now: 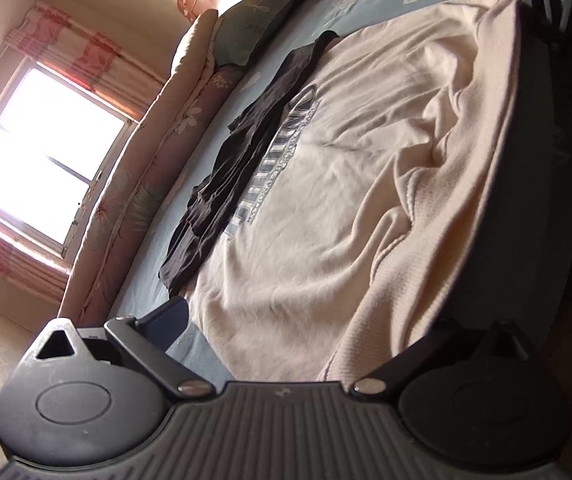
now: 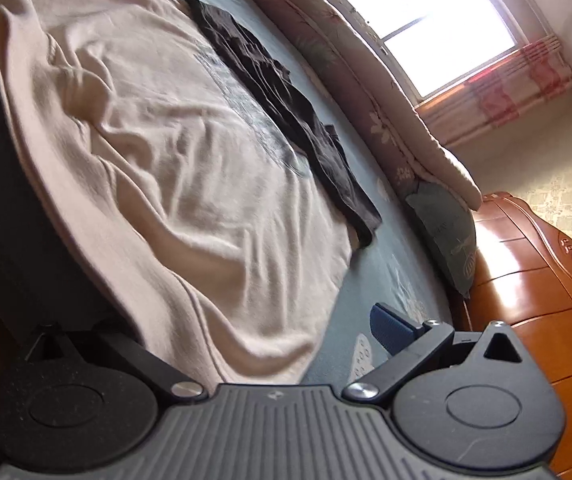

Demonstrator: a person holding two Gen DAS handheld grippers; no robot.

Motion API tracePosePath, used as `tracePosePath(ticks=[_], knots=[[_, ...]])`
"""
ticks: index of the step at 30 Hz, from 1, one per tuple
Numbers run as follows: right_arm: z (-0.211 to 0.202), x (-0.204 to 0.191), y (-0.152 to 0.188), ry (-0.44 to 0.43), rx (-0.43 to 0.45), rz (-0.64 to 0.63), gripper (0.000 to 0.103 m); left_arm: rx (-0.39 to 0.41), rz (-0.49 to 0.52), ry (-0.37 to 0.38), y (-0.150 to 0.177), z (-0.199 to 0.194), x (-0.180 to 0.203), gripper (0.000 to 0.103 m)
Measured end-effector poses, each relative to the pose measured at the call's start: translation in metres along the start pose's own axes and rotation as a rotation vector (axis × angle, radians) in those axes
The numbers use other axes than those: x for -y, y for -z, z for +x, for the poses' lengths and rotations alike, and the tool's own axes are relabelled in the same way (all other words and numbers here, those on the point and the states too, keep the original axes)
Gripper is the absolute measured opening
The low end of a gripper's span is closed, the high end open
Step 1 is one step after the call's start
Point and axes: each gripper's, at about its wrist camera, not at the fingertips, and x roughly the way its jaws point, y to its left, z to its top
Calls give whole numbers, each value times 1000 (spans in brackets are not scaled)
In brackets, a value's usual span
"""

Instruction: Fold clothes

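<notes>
A cream sweatshirt (image 1: 346, 184) with a dark striped print (image 1: 277, 152) lies spread and wrinkled on a blue bed sheet (image 1: 366, 4). A dark brown garment (image 1: 237, 152) lies along its far side, partly under it. My left gripper (image 1: 310, 320) is open, its fingers wide apart on either side of one end of the sweatshirt's near edge. The right wrist view shows the same sweatshirt (image 2: 173, 152) and dark garment (image 2: 277, 92). My right gripper (image 2: 217, 328) is open too, straddling the other end of that edge. The right gripper's body (image 1: 554, 0) shows at the top right.
A rolled floral quilt (image 1: 157, 152) runs along the bed's far side under a bright window (image 1: 45, 152). A teal pillow (image 2: 442, 232) leans against the wooden headboard (image 2: 534, 280). The sweatshirt's near edge lies at the bed's shadowed near side.
</notes>
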Motion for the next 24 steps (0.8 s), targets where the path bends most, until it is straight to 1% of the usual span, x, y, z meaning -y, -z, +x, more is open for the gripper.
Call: tracePosePath(ticks=[2,5,9,14,17,20,24], knots=[[6,7,4,3,-13,18,103,-10,-24,1,-1,3,-4,101],[6,5,2,23,20,17,103,-5,-7,-31,-6,5,-3,101],[3,-2,-3,96,89,-25,103,13,-14,-82,-7,3,-6,101],[4,5,-8,193,142,2,103,18,-67,-124,-7,2,-18,101],[9,11,-14,226,152,14,103,10,-81,-134,-10,7,-23,101],[17,15,-20,251,158,14,103,8,-87,-160,-15,15,-29,101],[30,22,-29,280,158,25,103,-2,-120,-190,-23,29,-42,101]])
